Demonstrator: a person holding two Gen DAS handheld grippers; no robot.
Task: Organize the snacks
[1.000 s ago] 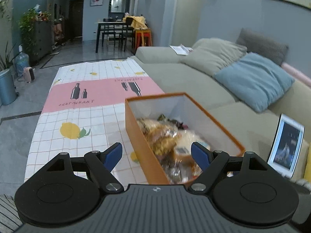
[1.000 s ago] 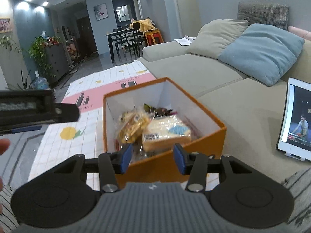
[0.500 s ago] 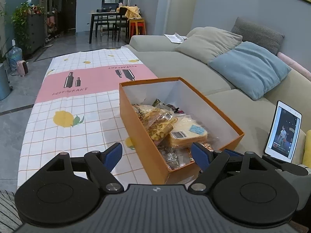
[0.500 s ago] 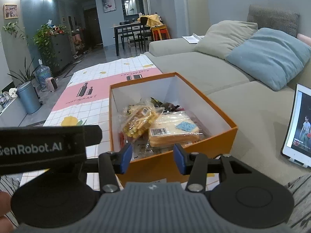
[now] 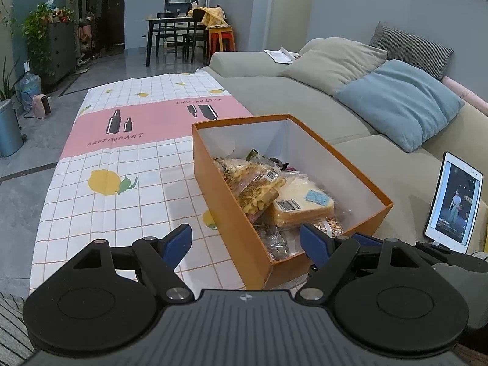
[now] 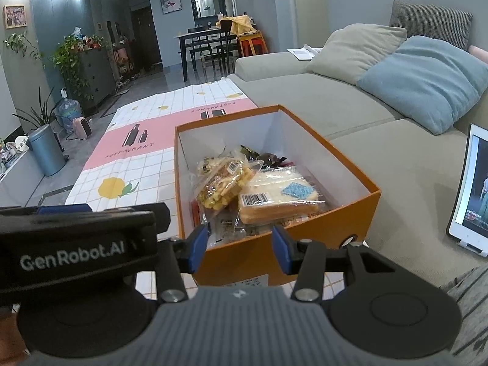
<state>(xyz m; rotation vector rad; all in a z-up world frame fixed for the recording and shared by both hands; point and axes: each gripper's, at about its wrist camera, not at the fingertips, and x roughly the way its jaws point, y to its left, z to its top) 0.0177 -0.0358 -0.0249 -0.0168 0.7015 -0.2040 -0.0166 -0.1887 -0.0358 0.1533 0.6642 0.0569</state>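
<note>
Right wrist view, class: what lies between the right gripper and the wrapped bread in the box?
The orange box's near wall. The right gripper hangs open just outside it; the wrapped bread lies beyond, among smaller wrapped snacks.

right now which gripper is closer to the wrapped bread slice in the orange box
Right. The right gripper sits open at the box's near wall, in line with the bread slice; the left gripper straddles the box's left corner.
</note>
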